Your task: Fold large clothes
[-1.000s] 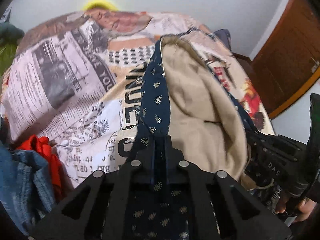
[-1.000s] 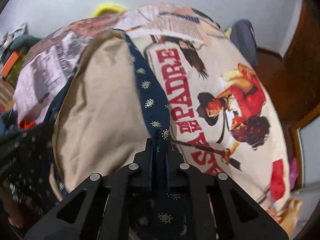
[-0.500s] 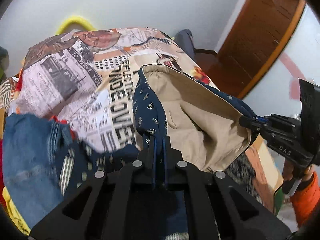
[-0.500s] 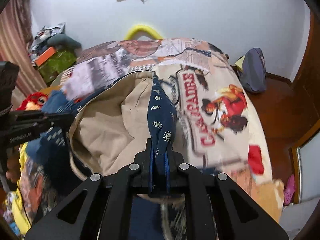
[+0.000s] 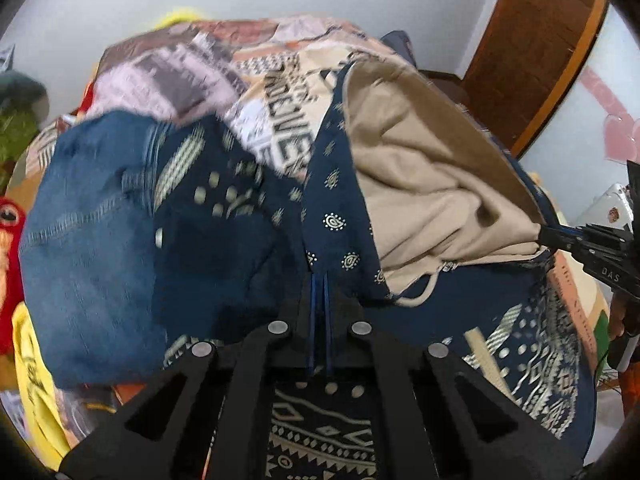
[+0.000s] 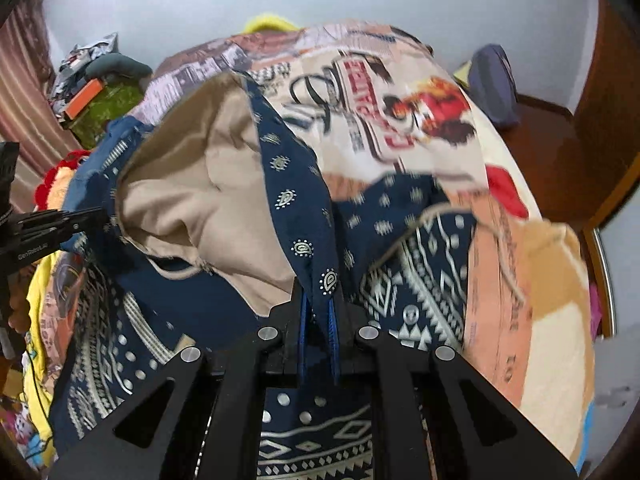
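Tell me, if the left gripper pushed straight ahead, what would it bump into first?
The left gripper is already clamped on the blue patterned hoodie, so it would push deeper into that cloth first. Beyond it lies the bedspread, probably next, though depth is unclear.

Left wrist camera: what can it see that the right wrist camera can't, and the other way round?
Only the left wrist view shows the blue jeans and the red stuffed toy. Only the right wrist view shows the striped curtain, the orange box and the cowboy picture on the bedspread. Both show the navy patterned hoodie with its beige lining, and each claw, left and right, shut on it.
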`<state>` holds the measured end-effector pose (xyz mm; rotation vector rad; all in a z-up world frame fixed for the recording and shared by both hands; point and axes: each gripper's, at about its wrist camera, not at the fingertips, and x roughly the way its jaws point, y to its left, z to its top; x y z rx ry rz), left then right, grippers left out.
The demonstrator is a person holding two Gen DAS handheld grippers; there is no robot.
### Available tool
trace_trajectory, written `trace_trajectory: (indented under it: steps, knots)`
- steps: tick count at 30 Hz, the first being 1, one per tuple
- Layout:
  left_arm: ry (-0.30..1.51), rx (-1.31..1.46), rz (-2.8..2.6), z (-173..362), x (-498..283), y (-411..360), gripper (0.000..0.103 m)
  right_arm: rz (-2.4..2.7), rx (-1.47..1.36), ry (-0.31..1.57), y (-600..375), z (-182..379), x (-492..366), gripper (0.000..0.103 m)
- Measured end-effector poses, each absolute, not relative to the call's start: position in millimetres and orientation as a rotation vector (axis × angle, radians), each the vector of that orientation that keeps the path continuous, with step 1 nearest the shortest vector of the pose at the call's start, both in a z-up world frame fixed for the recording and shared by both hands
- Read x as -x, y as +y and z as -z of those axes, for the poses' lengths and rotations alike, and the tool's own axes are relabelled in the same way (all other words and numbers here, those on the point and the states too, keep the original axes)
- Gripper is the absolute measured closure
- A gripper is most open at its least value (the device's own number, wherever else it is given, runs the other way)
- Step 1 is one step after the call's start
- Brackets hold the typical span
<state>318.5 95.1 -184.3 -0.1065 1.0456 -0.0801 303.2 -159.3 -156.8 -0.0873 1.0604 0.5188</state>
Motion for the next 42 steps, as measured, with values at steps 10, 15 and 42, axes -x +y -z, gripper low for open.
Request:
trace_trajectory:
  steps: [10, 15, 42]
  knots:
    - [1.071, 0.110, 0.067, 202, -306, 94, 0.100, -0.469, 0.224, 0.999, -148, 163, -278, 0.092]
    - [1.008, 0.096, 0.058, 178, -302, 92, 0.090, -0.480, 0.273, 0.926, -140, 134, -274, 0.090]
    - [0.960, 0.011, 0.079, 183, -435, 70, 0.055, -0.566, 0.169, 0.945, -82, 151, -389, 0.053]
